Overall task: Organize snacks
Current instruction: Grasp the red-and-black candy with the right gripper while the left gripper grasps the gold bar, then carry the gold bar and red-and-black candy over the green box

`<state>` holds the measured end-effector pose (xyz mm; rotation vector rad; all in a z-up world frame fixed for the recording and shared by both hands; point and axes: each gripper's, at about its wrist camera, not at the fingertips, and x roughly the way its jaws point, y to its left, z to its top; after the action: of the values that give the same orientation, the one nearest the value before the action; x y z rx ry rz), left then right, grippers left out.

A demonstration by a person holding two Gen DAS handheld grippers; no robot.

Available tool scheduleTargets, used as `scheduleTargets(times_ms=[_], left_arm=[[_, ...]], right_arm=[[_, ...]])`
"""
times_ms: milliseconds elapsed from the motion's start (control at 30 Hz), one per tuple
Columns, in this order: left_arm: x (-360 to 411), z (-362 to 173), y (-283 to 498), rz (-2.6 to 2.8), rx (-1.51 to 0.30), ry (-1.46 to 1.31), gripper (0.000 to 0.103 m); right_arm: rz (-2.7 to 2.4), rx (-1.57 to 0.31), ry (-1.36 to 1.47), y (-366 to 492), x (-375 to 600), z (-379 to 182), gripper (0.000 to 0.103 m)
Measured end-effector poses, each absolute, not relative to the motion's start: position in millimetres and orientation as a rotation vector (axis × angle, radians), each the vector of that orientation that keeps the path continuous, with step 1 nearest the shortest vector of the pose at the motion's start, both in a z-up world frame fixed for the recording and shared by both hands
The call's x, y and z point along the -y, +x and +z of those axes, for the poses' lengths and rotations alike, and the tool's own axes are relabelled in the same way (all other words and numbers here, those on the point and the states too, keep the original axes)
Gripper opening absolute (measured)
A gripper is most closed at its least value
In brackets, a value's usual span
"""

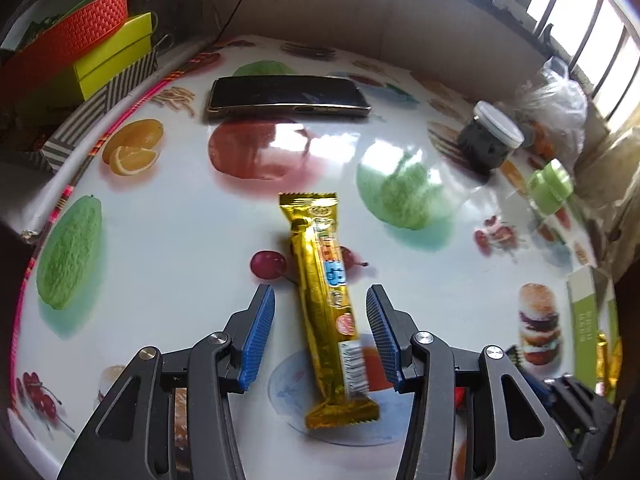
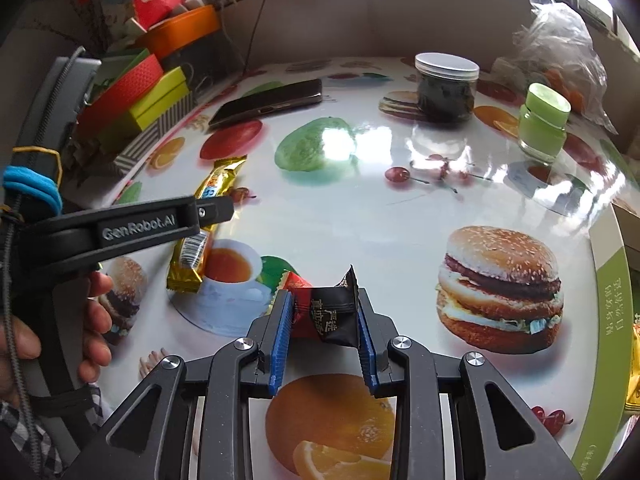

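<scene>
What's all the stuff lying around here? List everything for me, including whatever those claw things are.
gold snack bar: 1, gold wrapper, flat on the table between the left claw's open fingers, untouched
red-and-black snack packet: 1, clamped in the right claw
phone: 1, dark, far side of the table
jar: 1, dark contents, white lid, far right
small jar: 1, green, near the dark jar
plastic bag: 1, clear, far right corner
stacked boxes: several, red, yellow-green and striped, left edge
green-and-white box: 1, right edge
table: 1, white with fruit and burger prints
left gripper: 1, black, blue pads, open
right gripper: 1, black, blue pads, gripping
hand: 1, holding the left gripper's handle
</scene>
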<state>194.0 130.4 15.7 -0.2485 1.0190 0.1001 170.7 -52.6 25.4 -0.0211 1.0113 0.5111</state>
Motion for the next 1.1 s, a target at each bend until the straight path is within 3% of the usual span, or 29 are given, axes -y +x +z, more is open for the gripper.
scheduleTargets(times_ms=[367, 467, 600, 1100], left_arm=[[-123, 13, 197, 0.126, -0.999, -0.180, 0.048], [-122, 13, 197, 0.126, -0.997, -0.170, 0.033], [-121, 13, 197, 0.128, -0.995, -0.168, 0.024], [-111, 31, 178, 0.073, -0.952, -0.169, 0.023]], right_arm=[[0.490, -1.011, 0.003, 170, 61, 26, 0.029], [0.487, -1.011, 0.006, 170, 63, 26, 0.029], [0.483, -1.010, 0.012, 169, 65, 27, 0.029], [0.446, -0.977, 0.021, 160, 77, 39, 0.024]])
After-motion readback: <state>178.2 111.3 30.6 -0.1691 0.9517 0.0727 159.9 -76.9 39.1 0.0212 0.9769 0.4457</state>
